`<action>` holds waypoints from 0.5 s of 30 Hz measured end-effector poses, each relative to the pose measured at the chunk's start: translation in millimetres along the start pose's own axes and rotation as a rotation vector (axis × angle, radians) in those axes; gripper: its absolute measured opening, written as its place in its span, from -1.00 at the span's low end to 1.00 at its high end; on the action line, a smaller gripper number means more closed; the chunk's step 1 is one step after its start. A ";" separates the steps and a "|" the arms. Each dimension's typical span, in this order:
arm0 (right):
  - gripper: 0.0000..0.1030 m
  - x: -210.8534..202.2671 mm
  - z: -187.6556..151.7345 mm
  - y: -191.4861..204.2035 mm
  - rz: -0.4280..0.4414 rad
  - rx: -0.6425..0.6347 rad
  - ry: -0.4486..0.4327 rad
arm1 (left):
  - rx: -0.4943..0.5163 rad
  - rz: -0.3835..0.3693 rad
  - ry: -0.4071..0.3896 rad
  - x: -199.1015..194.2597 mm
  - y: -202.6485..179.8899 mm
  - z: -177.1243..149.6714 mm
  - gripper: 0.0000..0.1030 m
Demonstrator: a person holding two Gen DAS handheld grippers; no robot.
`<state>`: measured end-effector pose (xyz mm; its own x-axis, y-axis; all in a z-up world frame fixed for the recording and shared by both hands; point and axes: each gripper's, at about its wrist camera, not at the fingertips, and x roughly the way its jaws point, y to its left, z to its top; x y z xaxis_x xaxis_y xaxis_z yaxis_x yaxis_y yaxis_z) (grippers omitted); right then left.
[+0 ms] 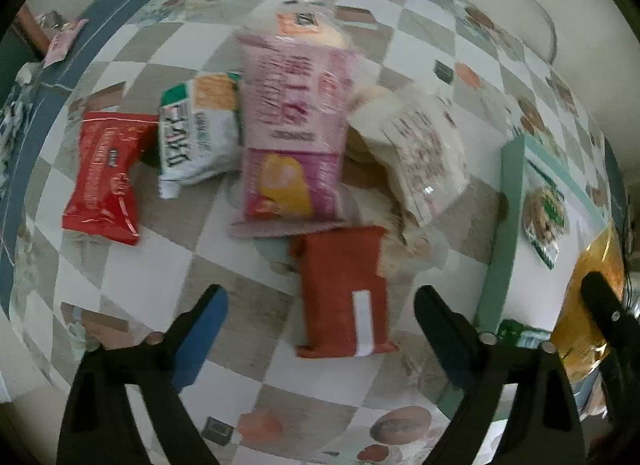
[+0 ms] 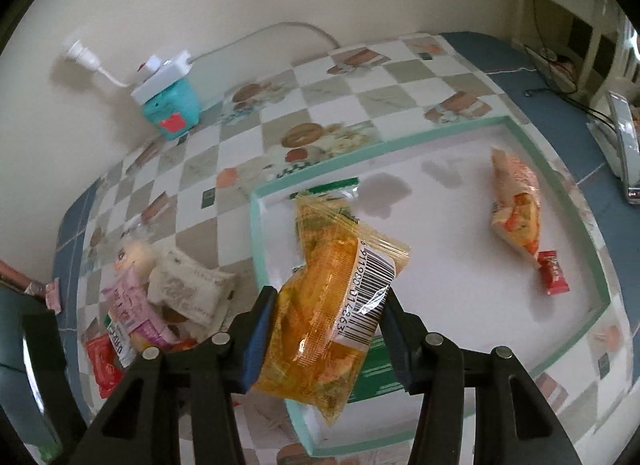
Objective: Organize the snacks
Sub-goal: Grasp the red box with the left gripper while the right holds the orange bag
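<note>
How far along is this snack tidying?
Early on. Done: an orange packet, a small red one and a green one lie in the tray. In hand: the right gripper grips a yellow packet. Left: the pile on the table, under the open left gripper.

soft daylight, motion blur, fisheye-bent edges, dark corners
</note>
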<state>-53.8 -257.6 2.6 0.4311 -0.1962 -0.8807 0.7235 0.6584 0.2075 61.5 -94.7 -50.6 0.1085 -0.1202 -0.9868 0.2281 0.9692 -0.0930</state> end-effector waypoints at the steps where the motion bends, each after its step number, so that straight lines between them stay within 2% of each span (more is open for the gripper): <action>1: 0.04 -0.3 -0.5 -0.1 -0.002 -0.001 -0.001 | 0.008 0.004 0.001 1.3 -3.8 -1.1 0.53; 2: 0.04 0.0 0.0 -1.7 -0.004 0.000 0.000 | 0.017 0.009 0.002 2.6 -7.3 -2.4 0.44; 4: 0.04 0.8 0.4 -2.9 -0.004 0.002 0.003 | 0.025 0.011 0.006 4.4 -12.7 -4.8 -0.04; 5: 0.04 1.3 0.4 -2.8 -0.005 0.004 0.003 | 0.029 0.005 0.007 5.0 -14.8 -6.3 -0.16; 10: 0.04 -1.2 1.8 -8.3 -0.002 0.017 0.003 | 0.041 0.007 -0.007 0.9 -25.0 -8.8 -0.20; 15: 0.04 -4.6 4.8 -15.2 0.004 0.034 -0.002 | 0.062 -0.002 -0.053 -22.1 -27.2 -4.2 -0.20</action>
<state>-64.2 -270.1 5.6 0.4350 -0.1954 -0.8789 0.7398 0.6341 0.2252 48.8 -117.4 -26.9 0.1584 -0.1350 -0.9781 0.2879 0.9539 -0.0850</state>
